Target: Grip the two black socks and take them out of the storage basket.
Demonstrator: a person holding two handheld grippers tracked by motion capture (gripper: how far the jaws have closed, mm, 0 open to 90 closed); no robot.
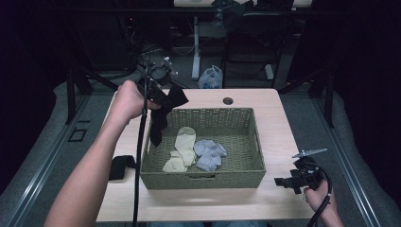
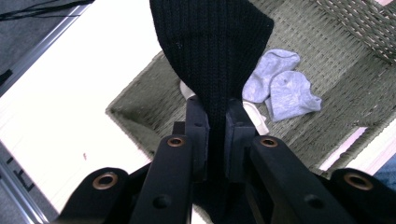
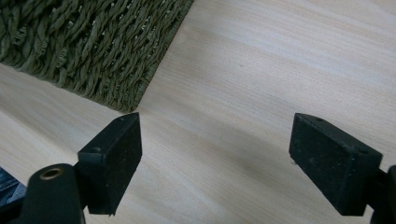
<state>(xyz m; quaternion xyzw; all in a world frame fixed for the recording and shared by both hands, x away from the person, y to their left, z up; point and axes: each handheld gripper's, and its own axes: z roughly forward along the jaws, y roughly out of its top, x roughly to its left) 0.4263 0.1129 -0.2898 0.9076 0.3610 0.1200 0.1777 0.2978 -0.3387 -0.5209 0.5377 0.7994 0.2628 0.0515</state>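
On the wooden table (image 1: 279, 123), the wicker basket (image 1: 213, 176) holds cream socks (image 1: 183, 149) and grey socks (image 1: 210, 153); left claw (image 2: 215, 116) pinches a black sock (image 2: 215, 51).

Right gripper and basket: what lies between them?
Bare tabletop only, in the right gripper view: the open right gripper stands apart from the basket corner.

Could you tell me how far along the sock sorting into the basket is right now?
Done: cream socks and grey socks lie in the green woven basket. In hand: the left gripper is shut on a black knitted sock above the basket's corner. Left: another black sock lies on the wooden table; the right gripper waits open.
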